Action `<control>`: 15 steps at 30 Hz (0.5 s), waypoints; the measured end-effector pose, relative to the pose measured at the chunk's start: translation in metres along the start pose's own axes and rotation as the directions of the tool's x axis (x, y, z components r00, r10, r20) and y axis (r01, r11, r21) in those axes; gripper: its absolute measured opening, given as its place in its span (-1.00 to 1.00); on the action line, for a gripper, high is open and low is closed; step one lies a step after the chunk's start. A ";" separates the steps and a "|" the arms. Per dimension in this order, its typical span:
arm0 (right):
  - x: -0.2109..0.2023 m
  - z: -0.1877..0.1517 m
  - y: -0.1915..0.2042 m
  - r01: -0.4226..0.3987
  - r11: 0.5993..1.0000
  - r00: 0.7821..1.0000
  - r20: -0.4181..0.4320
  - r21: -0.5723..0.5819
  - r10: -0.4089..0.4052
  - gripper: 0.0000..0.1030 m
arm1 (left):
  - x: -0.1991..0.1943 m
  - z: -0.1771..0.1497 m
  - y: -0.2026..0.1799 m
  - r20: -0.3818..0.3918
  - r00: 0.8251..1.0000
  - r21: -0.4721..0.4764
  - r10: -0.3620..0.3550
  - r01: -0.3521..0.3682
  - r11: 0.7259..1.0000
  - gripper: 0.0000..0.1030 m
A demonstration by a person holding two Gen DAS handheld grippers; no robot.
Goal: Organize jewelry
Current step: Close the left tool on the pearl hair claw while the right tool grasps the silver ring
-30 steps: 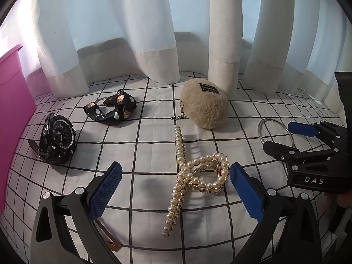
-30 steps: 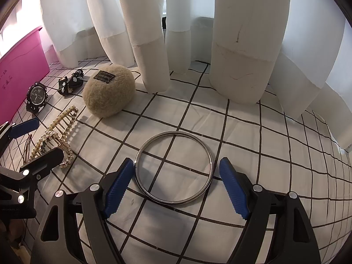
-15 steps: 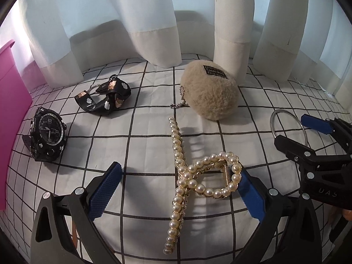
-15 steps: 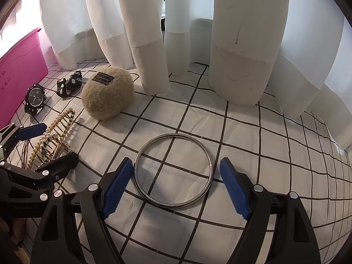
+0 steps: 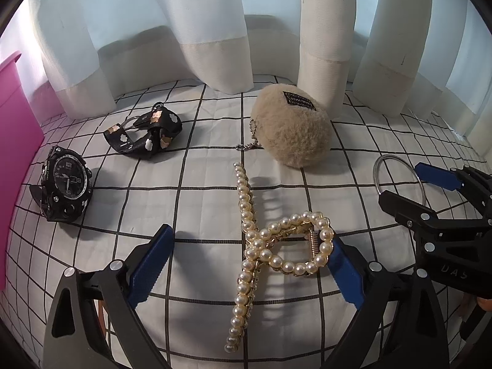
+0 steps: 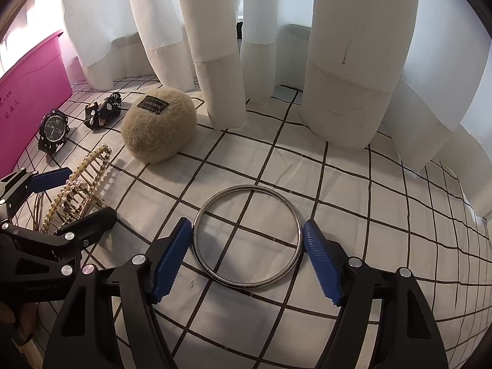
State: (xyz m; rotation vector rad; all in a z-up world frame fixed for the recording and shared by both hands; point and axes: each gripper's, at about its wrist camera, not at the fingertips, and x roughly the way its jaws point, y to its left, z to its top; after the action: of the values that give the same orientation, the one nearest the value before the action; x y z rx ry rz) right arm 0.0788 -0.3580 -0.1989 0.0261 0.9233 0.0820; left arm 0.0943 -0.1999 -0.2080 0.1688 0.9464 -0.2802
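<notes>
A pearl hair claw clip lies on the checked cloth between the open fingers of my left gripper; its right loop touches the right pad. A silver bangle lies flat between the open fingers of my right gripper, whose pads sit just outside its rim. The clip and the left gripper also show in the right wrist view. The bangle and the right gripper also show in the left wrist view.
A black wristwatch, a black patterned strap and a beige fluffy pouch with a ball chain lie farther back. A pink box stands at the left. White curtains hang along the far edge.
My left gripper has moved forward and down around the pearl clip. My right gripper has moved forward until its pads flank the bangle.
</notes>
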 end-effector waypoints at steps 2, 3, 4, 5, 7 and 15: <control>0.000 0.000 0.000 -0.001 1.000 1.000 0.002 0.001 0.001 0.39 | -0.004 -0.002 -0.003 0.012 1.000 0.009 -0.006 0.006 1.000 0.58; 0.000 0.000 0.000 -0.002 1.000 1.000 0.003 0.003 0.002 0.39 | -0.006 -0.004 -0.005 0.020 1.000 0.013 -0.011 0.011 1.000 0.41; 0.000 0.000 0.000 -0.004 1.000 1.000 0.004 0.005 0.004 0.39 | -0.009 -0.005 -0.007 0.028 0.999 0.019 -0.015 0.014 1.000 0.32; 0.000 0.000 0.000 -0.006 1.000 1.000 0.006 0.007 0.006 0.38 | -0.011 -0.006 -0.009 0.035 0.999 0.024 -0.021 0.020 1.000 0.12; -0.002 -0.002 -0.001 -0.009 1.000 1.000 0.009 0.013 0.009 0.38 | -0.015 -0.008 -0.014 0.045 0.999 0.035 -0.023 0.021 0.999 -0.07; -0.007 -0.007 -0.007 -0.031 0.999 0.999 0.020 0.040 0.030 0.38 | -0.024 -0.014 -0.011 0.055 0.998 0.019 -0.001 0.000 1.000 -0.10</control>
State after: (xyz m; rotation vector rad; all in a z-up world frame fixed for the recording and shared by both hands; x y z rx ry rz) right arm 0.0692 -0.3660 -0.1975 0.0785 0.9056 0.0912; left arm 0.0669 -0.2030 -0.1966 0.1774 0.8890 -0.2930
